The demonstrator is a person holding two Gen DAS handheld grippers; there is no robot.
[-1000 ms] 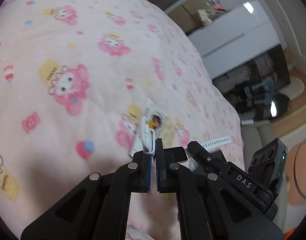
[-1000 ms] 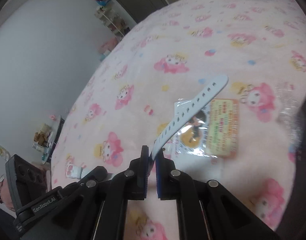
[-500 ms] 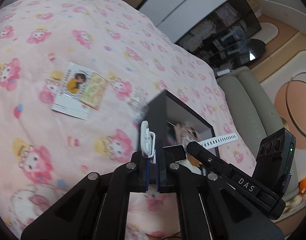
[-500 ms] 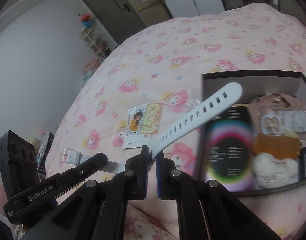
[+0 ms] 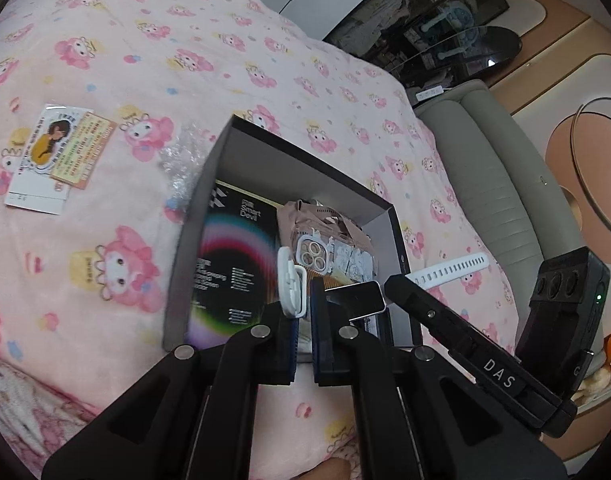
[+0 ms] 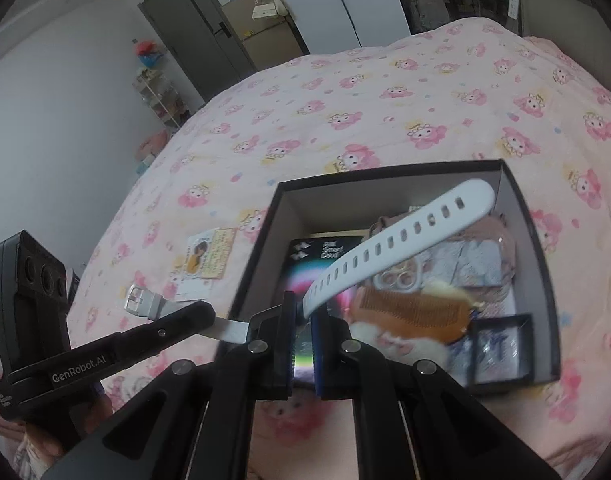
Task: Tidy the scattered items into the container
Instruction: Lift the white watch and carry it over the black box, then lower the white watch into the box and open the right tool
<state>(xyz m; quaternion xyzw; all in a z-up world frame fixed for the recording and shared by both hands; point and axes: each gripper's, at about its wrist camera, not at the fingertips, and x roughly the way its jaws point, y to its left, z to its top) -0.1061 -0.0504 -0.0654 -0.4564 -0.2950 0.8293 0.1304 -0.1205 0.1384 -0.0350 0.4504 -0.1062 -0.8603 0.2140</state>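
Watch [image 6: 397, 244] time — both grippers, left [image 5: 303, 312] and right [image 6: 303, 320], pinch its white straps above the box [image 6: 541, 280] — next, lower and let go.

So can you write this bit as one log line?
both hand-held grippers shut on white watch | over black box | card on blanket

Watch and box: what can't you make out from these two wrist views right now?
- Watch face: hidden in both views behind the left tool and right tool, each gripping one strap.
- Near floor of the box: covered by the tool fingers in both views.
- Card text: too small, right view blurred.
- Comb: motion-blurred in the right view.
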